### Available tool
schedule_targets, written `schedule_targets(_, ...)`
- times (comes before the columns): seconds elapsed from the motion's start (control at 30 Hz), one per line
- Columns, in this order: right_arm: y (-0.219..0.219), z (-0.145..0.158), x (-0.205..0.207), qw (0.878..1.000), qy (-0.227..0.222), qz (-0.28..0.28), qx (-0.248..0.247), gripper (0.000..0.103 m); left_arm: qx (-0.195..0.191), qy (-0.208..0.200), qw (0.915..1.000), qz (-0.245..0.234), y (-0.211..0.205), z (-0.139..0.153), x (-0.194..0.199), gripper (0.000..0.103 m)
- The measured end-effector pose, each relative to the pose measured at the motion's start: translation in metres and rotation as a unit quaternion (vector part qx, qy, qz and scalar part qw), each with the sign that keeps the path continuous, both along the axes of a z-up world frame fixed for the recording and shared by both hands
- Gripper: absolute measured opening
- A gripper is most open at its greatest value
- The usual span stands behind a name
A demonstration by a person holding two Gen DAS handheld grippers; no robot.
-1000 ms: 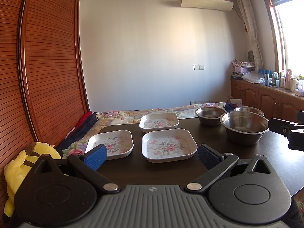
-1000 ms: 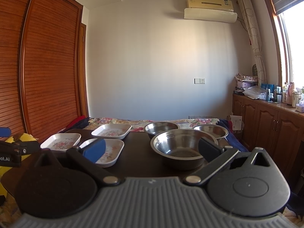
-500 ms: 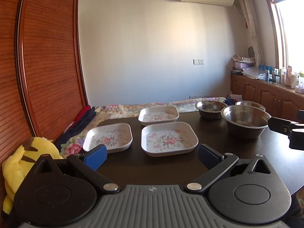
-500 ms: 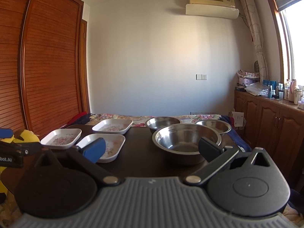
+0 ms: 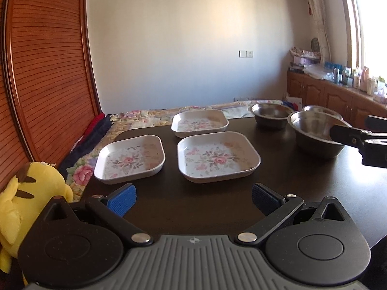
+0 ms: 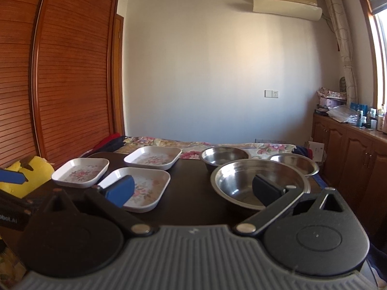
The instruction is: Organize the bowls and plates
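Note:
Three white square floral plates lie on the dark table point(image 5: 169, 207): a left plate point(image 5: 130, 158), a near middle plate point(image 5: 217, 158) and a far plate point(image 5: 199, 122). Three steel bowls stand to the right: a large bowl point(image 6: 256, 181), a far-left bowl point(image 6: 225, 155) and a far-right bowl point(image 6: 293, 163). My left gripper point(image 5: 193, 197) is open just short of the near middle plate. My right gripper point(image 6: 192, 189) is open, with its right finger overlapping the large bowl's near rim in the view; its side shows at the right point(image 5: 355, 140).
A bed with a floral cover point(image 5: 150, 117) lies beyond the table. A yellow plush toy point(image 5: 26, 193) sits at the table's left. A wooden slatted wardrobe point(image 6: 67, 72) fills the left wall. Wooden cabinets point(image 6: 350, 149) with bottles line the right wall.
Both grippers have tilted down and moved closer to the table; plates and bowls look larger and lower. The right gripper now reaches the large bowl. Nothing was grasped.

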State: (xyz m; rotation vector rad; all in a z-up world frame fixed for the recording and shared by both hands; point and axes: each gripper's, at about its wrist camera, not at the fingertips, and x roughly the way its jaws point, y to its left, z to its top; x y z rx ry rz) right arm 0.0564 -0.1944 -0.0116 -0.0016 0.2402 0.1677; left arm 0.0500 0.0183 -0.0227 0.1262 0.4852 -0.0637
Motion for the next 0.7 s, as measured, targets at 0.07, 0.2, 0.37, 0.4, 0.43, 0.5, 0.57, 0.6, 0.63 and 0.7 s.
schedule_targets(0.07, 0.004, 0.0, 0.007, 1.0, 0.005, 0.007, 0.0, 0.103, 0.01, 0.004, 0.9999, -0.001, 0.0, 0.002, 0.004, 0.103)
schedule_targets(0.2, 0.013, 0.0, 0.019, 1.0, 0.016, 0.021, -0.002, 0.103, 0.003, 0.01, 0.9999, -0.008, 0.006, 0.005, 0.012, 0.103)
schedule_targets(0.37, 0.022, -0.001, 0.037, 0.999, 0.032, 0.041, -0.006, 0.103, 0.012, 0.013, 0.9998, -0.006, 0.013, 0.01, 0.03, 0.103)
schedule_targets(0.4, 0.024, -0.001, 0.041, 0.998, 0.037, 0.047, -0.006, 0.103, 0.018, 0.015, 0.9997, -0.006, 0.014, 0.011, 0.035, 0.103)
schedule_targets(0.43, 0.026, -0.002, 0.046, 0.998, 0.042, 0.053, -0.005, 0.103, 0.022, 0.015, 0.9996, -0.005, 0.015, 0.011, 0.04, 0.103)
schedule_targets(0.5, 0.03, -0.004, 0.054, 0.996, 0.054, 0.064, -0.003, 0.103, 0.02, 0.018, 0.9996, 0.0, 0.02, 0.013, 0.05, 0.103)
schedule_targets(0.57, 0.036, -0.004, 0.065, 0.996, 0.063, 0.07, -0.006, 0.103, 0.018, 0.022, 0.9996, 0.002, 0.025, 0.015, 0.061, 0.103)
schedule_targets(0.6, 0.038, -0.005, 0.069, 0.995, 0.068, 0.073, -0.007, 0.103, 0.017, 0.023, 0.9996, 0.002, 0.028, 0.015, 0.067, 0.103)
schedule_targets(0.63, 0.041, -0.006, 0.075, 0.994, 0.073, 0.077, -0.009, 0.103, 0.017, 0.026, 0.9995, 0.004, 0.03, 0.015, 0.073, 0.103)
schedule_targets(0.7, 0.045, -0.008, 0.084, 0.993, 0.084, 0.085, -0.011, 0.103, 0.019, 0.03, 0.9993, 0.007, 0.033, 0.014, 0.085, 0.103)
